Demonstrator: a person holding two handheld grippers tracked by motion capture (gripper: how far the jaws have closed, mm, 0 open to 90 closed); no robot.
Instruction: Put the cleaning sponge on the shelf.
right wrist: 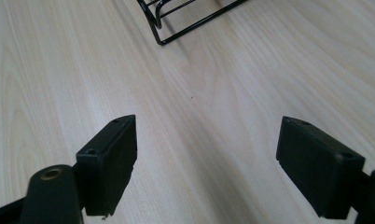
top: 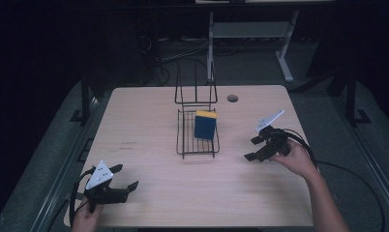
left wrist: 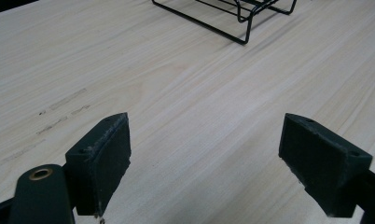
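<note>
The left hand-held gripper (top: pixel 121 177) waits released at the worktop's (top: pixel 149 198) near-left corner. Mid-worktop, a sponge (top: pixel 205 125) stands in a wire rack (top: pixel 185 137); likely light, soft and squashy, best pinched across its flat faces. The right hand-held gripper (top: pixel 253 148), near the right edge, is released too.

Lab: bare test table (top: pixel 149 193), dark surroundings
</note>
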